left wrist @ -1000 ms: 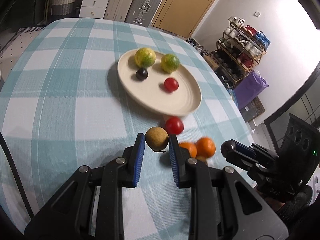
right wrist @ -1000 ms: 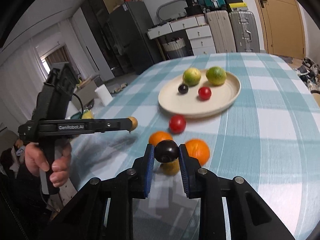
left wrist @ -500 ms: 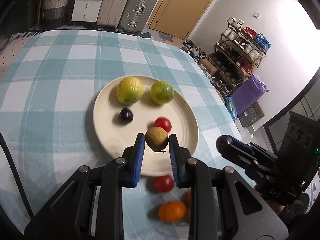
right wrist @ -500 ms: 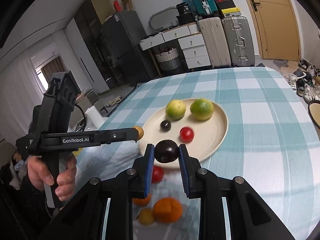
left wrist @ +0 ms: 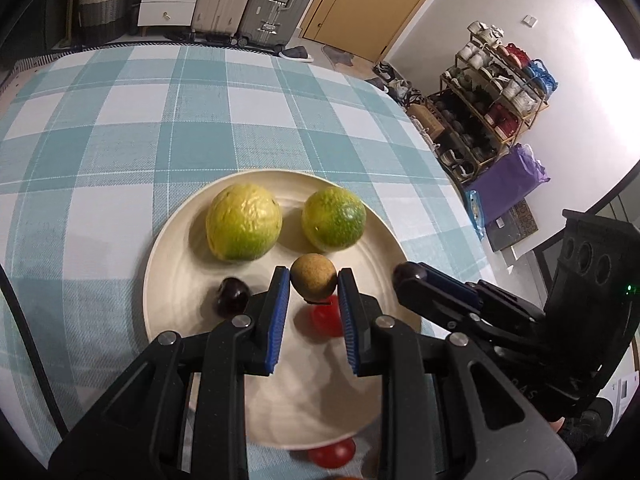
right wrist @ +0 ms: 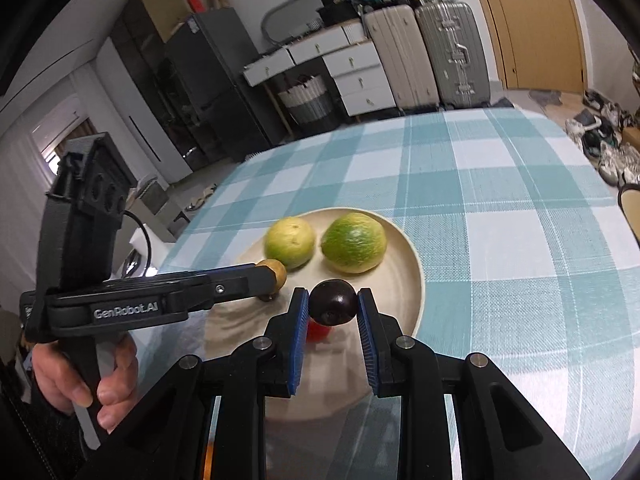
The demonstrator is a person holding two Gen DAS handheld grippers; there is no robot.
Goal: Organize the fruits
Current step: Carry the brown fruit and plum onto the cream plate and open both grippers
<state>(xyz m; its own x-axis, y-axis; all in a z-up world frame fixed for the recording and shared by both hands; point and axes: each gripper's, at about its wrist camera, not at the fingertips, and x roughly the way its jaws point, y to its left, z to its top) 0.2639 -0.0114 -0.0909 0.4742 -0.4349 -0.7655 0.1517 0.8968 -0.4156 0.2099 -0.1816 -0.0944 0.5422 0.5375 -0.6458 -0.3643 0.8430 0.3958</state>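
My left gripper [left wrist: 313, 283] is shut on a small brown fruit [left wrist: 313, 281] and hangs over the cream plate [left wrist: 168, 280]. On the plate lie two yellow-green citrus fruits [left wrist: 243, 227] [left wrist: 333, 219], a dark plum [left wrist: 232, 297] and a red tomato [left wrist: 326, 320] partly hidden under my fingers. My right gripper [right wrist: 333, 303] is shut on a dark plum [right wrist: 334, 302] above the same plate [right wrist: 412, 280], to the right of the left gripper [right wrist: 276, 274]. Another red tomato [left wrist: 332, 453] lies on the cloth by the plate's near rim.
The plate sits on a table with a teal and white checked cloth [left wrist: 120, 128]. A person's hand [right wrist: 84, 376] grips the left tool's handle. Suitcases [right wrist: 452, 52], white drawers and a basket stand beyond the table; a shoe rack [left wrist: 492, 108] is at the right.
Both grippers have moved forward with their fruits, from above the loose fruit on the cloth to over the plate. The oranges have slipped out of sight below the frames.
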